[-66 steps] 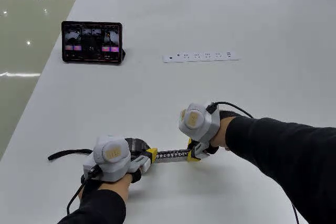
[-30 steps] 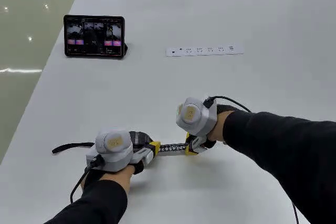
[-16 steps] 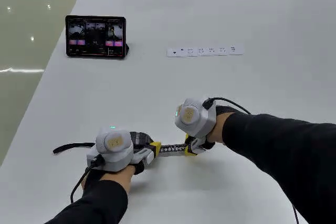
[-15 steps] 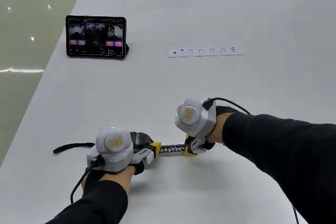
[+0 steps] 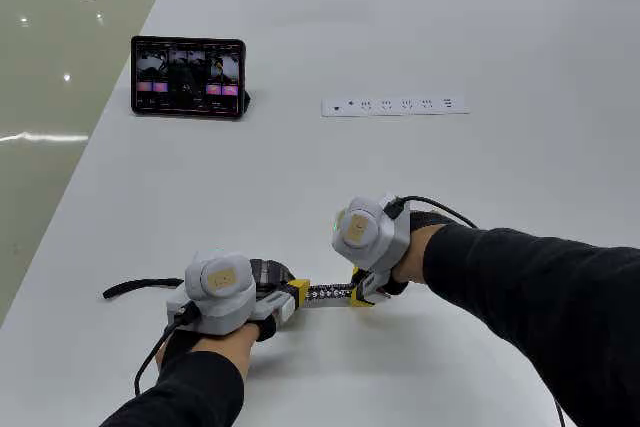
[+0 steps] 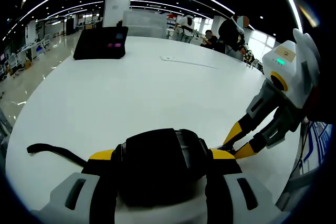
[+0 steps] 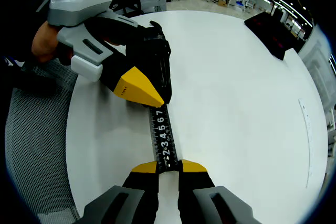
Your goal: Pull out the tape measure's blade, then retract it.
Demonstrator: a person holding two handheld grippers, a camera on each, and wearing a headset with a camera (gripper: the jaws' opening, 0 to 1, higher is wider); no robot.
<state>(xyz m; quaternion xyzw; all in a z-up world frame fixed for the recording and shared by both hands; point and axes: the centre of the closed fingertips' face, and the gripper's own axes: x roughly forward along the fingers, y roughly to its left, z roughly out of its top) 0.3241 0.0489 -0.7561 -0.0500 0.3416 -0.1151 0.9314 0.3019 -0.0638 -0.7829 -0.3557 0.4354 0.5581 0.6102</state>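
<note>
Lying near the front of the white table (image 5: 450, 177), the black tape measure (image 5: 268, 275) sits between the left gripper (image 5: 292, 293) and the right gripper (image 5: 357, 297). The left gripper's jaws are squeezed onto the two sides of its case. A short bit of blade (image 5: 328, 293) is out, running flat over the table to the right gripper. That gripper's jaws are pinched almost all the way together on the end of the blade.

In the right gripper view the blade (image 7: 161, 137) shows the numbers 2 to 7. Its very end is hidden between the yellow tips of the right gripper (image 7: 168, 167). The case (image 7: 156, 64) is partly covered there by the left gripper (image 7: 137, 88).

In the left gripper view the case (image 6: 157, 163) hides the spot where the blade comes out. From the head view, most of the case is under the left gripper's grey body.

A black strap (image 5: 140, 288) trails from the case toward the table's left edge, which is near, with shiny floor past it. Lots of bare table lies ahead and to the right. Far back stand a tablet (image 5: 188, 77) and a white power strip (image 5: 395, 105), well apart from the grippers. The person's dark sleeves are cut off at the bottom.
</note>
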